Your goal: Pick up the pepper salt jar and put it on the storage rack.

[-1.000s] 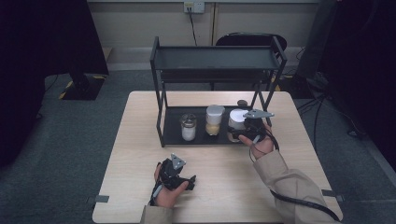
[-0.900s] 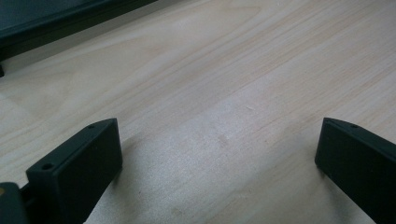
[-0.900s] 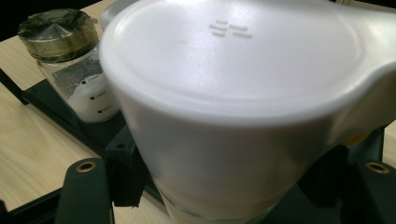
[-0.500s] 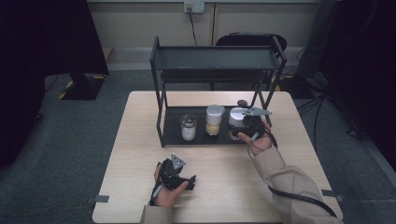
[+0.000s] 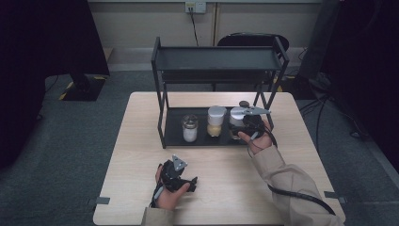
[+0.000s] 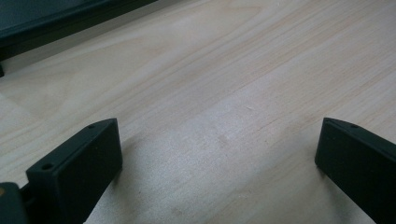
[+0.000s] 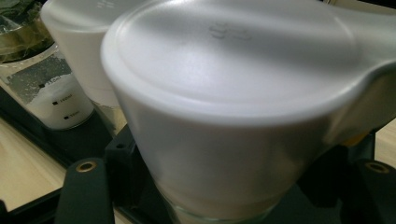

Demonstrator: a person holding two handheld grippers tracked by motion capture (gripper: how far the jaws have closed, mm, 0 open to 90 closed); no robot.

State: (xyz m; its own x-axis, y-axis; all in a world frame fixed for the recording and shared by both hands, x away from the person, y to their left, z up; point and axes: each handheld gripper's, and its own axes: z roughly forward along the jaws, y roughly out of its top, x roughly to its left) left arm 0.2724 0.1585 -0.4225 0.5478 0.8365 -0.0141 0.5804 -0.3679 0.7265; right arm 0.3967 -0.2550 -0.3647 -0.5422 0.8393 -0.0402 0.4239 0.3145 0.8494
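Right gripper [image 5: 245, 126] clamped on white-lidded jar [image 7: 243, 107] at rack shelf [image 5: 175, 139], barely shifted; left gripper [image 5: 175, 175] open, idle.

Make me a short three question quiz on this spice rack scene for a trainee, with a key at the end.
1. True or false: the left claw is shut on a jar.
2. How many jars stand on the lower shelf of the black rack?
3. Which jar is the right claw closed on: A, the clear jar of white powder; B, the middle jar with yellowish contents; C, the white-lidded jar at the right end?

Key: 1. False; its jaws stand open over bare table. 2. Three. 3. C.
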